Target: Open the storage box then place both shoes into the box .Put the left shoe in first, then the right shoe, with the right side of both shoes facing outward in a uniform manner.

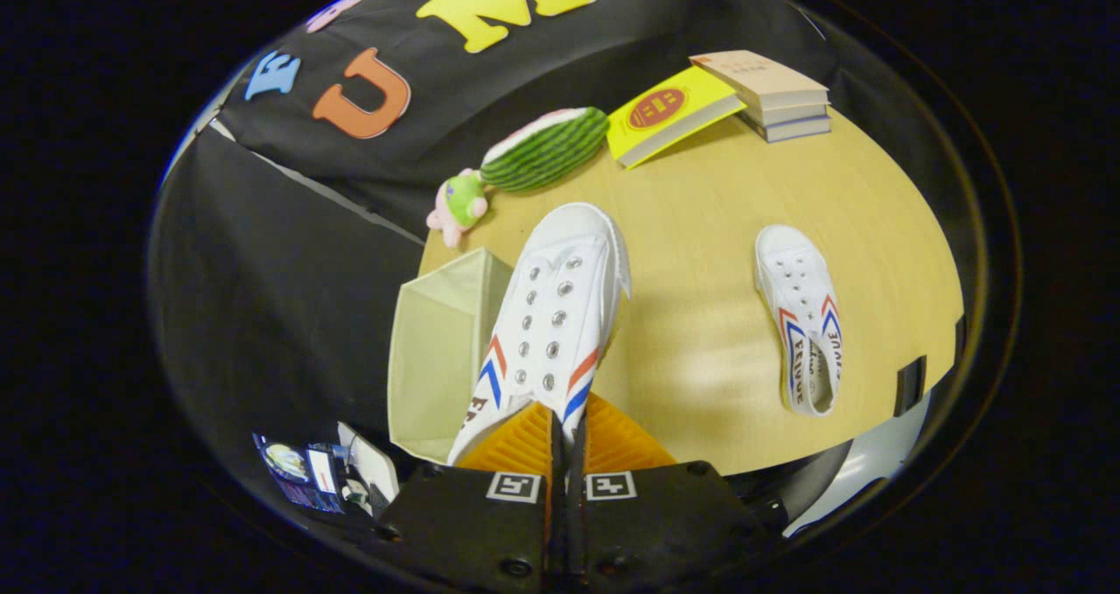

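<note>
Closed almost completely, with only a thin slit left between the fingers, the tongs [560,441] are seen clamped on the side wall near the heel of a white canvas shoe [551,323], which is held up off the table and pointed forward, its toe cap reaching out beyond the fingers. Rows of metal eyelets and red and blue chevron stripes are shown on both flanks of the held shoe. Just to the left of it, and partly hidden behind it, an open pale fabric storage box [437,349] is seen standing at the near left corner of the wooden table [700,227], its interior turned toward the camera and nothing visible inside. Well off to the right of the fingers, a second white shoe [803,314] with matching stripes is shown lying flat on the tabletop, toe pointing away, apart from the box and from the held shoe. Farther back, beyond the toe of the lifted shoe, a small pink and green plush toy [459,205] is seen at the table's left edge, touching or nearly touching a watermelon-slice plush [547,148]. At the far side, a yellow book [669,113] is shown leaning against a stack of books [774,95] near the black cloth wall.
</note>
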Available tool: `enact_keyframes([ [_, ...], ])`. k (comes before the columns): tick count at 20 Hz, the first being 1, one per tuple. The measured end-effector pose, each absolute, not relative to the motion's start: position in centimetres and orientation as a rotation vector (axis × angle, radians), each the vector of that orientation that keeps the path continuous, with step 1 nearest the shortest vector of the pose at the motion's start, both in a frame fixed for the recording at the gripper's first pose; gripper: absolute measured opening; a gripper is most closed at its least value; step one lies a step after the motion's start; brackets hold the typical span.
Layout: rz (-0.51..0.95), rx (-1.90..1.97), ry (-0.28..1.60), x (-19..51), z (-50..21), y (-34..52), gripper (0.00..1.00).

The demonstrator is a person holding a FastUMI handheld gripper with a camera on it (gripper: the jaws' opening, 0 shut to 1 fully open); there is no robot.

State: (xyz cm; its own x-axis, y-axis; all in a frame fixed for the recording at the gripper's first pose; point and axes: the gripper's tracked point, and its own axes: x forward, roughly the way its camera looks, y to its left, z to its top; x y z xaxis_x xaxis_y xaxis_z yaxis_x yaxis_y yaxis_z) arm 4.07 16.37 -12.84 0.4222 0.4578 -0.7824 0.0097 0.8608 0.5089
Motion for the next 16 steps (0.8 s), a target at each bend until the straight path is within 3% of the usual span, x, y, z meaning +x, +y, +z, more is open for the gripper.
enact_keyframes([
  [5, 0.339, 0.441, 1.044, 4.3, -8.9, 25.0, 0.06],
  [10, 0.392, 0.431, 1.143, 4.1, -12.9, 34.0, 0.06],
  [16, 0.386, 0.418, 1.230, 4.2, -17.6, 38.8, 0.05],
])
